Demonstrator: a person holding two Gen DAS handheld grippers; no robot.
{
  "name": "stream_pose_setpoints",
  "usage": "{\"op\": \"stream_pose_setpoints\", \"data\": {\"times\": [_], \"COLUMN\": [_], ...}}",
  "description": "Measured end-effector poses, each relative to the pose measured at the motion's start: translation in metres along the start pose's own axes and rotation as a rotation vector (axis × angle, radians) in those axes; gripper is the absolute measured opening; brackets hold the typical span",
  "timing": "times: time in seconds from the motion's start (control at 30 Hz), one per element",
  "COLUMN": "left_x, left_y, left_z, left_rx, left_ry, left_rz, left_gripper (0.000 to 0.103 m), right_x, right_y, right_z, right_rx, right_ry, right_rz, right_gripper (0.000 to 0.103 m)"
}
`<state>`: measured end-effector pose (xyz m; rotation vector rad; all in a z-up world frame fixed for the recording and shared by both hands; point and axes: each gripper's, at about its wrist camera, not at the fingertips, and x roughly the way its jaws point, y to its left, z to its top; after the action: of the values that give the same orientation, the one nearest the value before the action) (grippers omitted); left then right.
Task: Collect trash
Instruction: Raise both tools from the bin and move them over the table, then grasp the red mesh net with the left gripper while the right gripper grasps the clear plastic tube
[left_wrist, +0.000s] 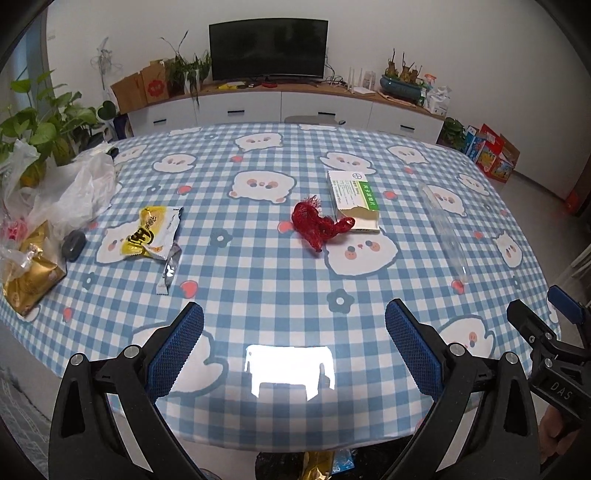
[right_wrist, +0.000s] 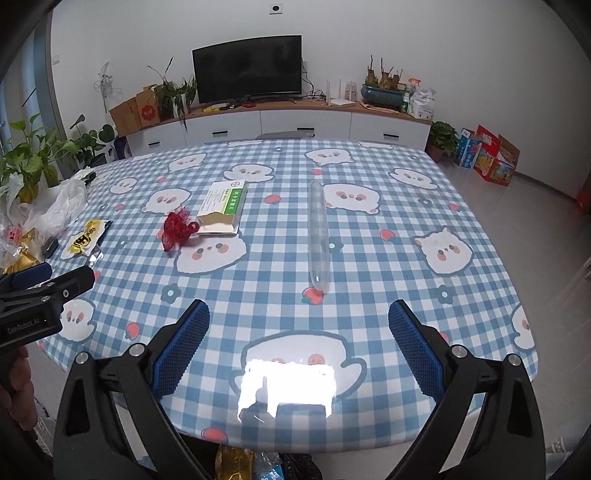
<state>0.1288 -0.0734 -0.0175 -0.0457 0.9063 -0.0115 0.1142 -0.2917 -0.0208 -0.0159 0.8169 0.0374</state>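
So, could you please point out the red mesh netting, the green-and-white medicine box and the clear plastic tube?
red mesh netting (left_wrist: 317, 224), left wrist view, middle of the bunch
medicine box (left_wrist: 351, 192), left wrist view, top face
clear plastic tube (right_wrist: 318, 236), right wrist view, mid-length

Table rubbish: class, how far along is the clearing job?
Done: nothing obvious. In hand: nothing; the left claw and right claw are open and empty. Left: yellow wrapper, red netting, medicine box and clear tube all lie on the tablecloth.
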Motion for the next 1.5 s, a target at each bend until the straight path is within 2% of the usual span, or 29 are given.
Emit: {"op": "stream_pose_setpoints", "data": {"times": [0.37, 0.6, 0.73, 0.93, 1.2, 1.5], "left_x": [0.043, 0.083, 0.107, 0.135, 0.157, 0.178], "left_y": [0.001, -0.003, -0.005, 0.003, 0.003, 0.003], "left_z": [0.041, 0.066, 0.076, 0.086, 0.095, 0.093], "left_rx": [-0.021, -0.042, -0.029, -0.046, -0.051, -0.055], "left_ry": [0.029, 0.069, 0.088, 0.122, 0.135, 0.173], "left_rz": [0.019, 0.026, 0.055, 0.071, 0.077, 0.078], "left_gripper": [0.096, 0.096, 0.096, 0.093, 0.09, 0.076], "right_x": [0.044, 0.083, 0.103, 0.135, 0.161, 0.184], "right_y": [-0.007, -0.003, -0.012, -0.027, -0.027, -0.018], "right_z": [0.039, 0.055, 0.065, 0.076, 0.087, 0.091], "right_rx": [0.02, -0.022, 0.003, 0.033, 0.043, 0.047], "right_ry": [0.009, 0.046, 0.067, 0.112, 0.131, 0.16], "right_rz": [-0.013, -0.036, -0.032, -0.026, -0.002, 0.003], "right_gripper": [0.093, 0.093, 0.093, 0.088, 0.072, 0.054]}}
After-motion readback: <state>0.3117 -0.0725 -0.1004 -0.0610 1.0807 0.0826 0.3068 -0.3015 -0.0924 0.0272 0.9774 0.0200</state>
